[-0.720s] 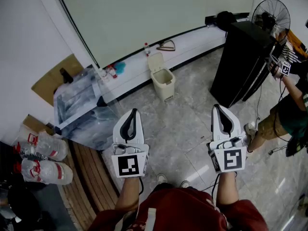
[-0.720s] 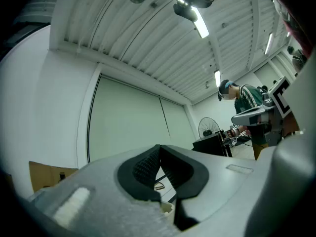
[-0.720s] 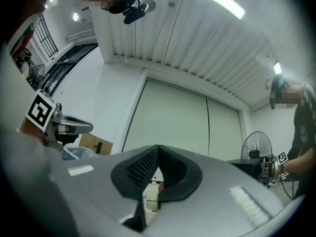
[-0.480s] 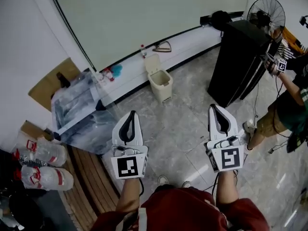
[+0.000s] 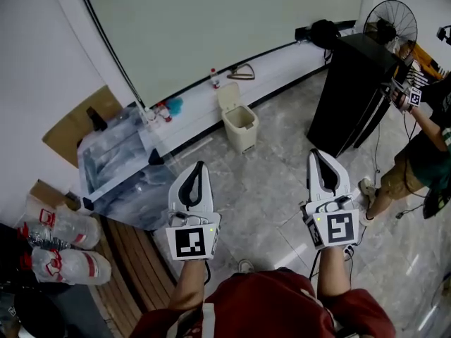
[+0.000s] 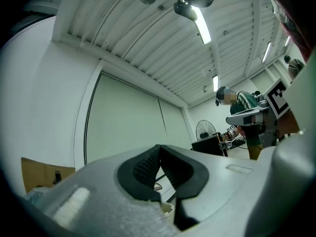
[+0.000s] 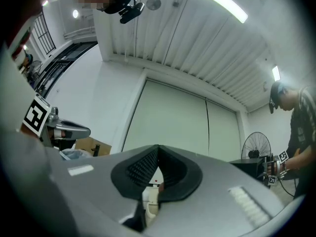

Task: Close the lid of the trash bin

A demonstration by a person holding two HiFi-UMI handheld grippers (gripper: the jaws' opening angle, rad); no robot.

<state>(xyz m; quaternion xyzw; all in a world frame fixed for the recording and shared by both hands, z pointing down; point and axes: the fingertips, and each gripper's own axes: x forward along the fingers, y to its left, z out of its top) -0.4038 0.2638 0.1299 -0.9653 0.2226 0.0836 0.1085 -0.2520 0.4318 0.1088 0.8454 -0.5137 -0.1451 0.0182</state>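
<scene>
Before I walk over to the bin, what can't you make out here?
- Trash bin contents: head view, too small and far; lid stands open.
- Lid hinge: head view, too small.
- Bin body: left gripper view, the shut left tool hides all but a sliver of rim; right gripper view, only a strip shows through the shut right tool.
- Person at right: head view, cut off by the edge.

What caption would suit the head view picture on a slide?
The left hand-held gripper and right hand-held gripper, both shut, face a cream trash bin whose lid stands open.
</scene>
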